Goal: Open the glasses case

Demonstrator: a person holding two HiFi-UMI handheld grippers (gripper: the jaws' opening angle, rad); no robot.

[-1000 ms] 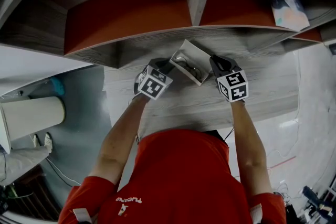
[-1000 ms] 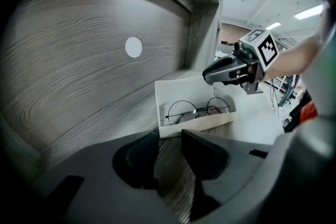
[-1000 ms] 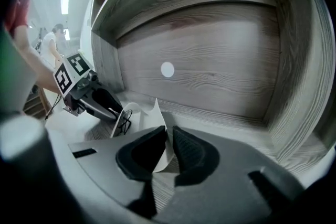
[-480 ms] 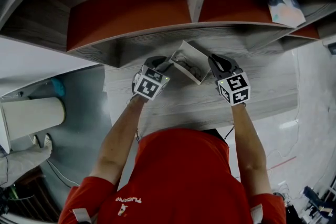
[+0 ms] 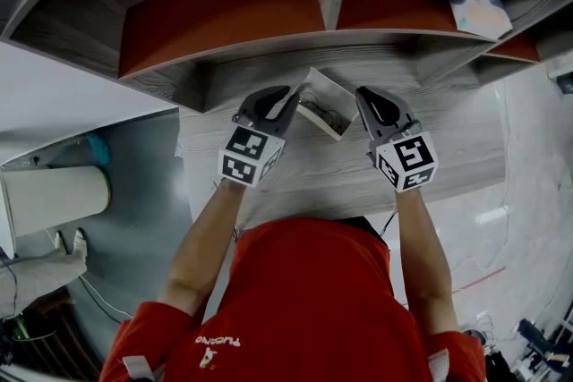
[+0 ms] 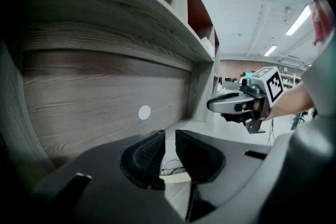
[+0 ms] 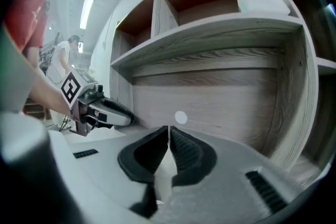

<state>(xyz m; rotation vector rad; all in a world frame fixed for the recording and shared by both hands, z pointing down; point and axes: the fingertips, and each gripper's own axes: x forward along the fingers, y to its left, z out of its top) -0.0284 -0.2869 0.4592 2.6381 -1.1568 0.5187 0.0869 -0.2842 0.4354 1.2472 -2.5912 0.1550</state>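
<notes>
1. Just above the middle of the head view, the glasses case (image 5: pixel 329 99) lies on the table (image 5: pixel 304 179) under the shelf (image 5: pixel 269 58). Its lid is up and the inside shows.
2. At the case's left, the left gripper (image 5: pixel 288 96) has just been closing its jaws. Only a narrow gap remains, with nothing in it.
3. At the case's right, the right gripper (image 5: pixel 363 96) has its jaws together and empty.
4. Opening looks done; at most, the hands need to draw away.
</notes>
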